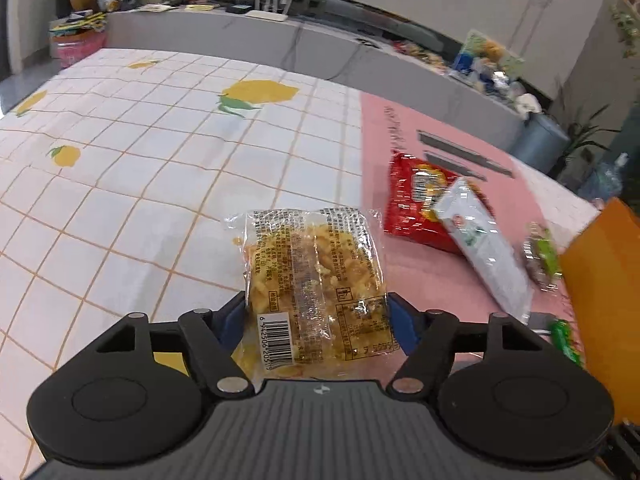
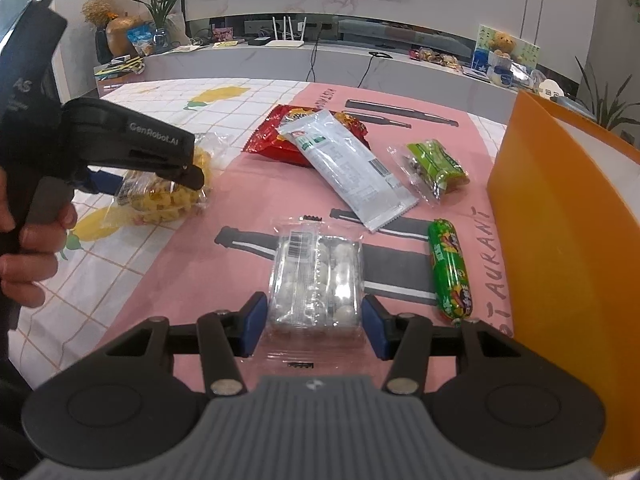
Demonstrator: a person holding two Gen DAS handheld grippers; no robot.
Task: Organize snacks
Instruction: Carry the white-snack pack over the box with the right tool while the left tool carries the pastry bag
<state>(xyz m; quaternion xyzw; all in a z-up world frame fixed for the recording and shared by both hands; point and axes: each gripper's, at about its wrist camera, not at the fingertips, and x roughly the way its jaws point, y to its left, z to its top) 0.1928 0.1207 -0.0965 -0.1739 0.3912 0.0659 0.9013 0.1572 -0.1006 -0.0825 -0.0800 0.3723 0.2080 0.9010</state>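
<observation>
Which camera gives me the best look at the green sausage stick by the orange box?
The right wrist view: the green sausage stick lies whole and sharp on the pink mat, beside the orange box. In the left wrist view only its end shows, blurred at the picture's right side and cut off behind the left gripper.

I get bright, even room light in both views, with only soft shadows. Glare glints off the clear plastic packet of yellow snack pieces [image 1: 316,276]. Fisheye bending curves the grey stone counter [image 2: 320,60], and my left view smears toward its right edge.
</observation>
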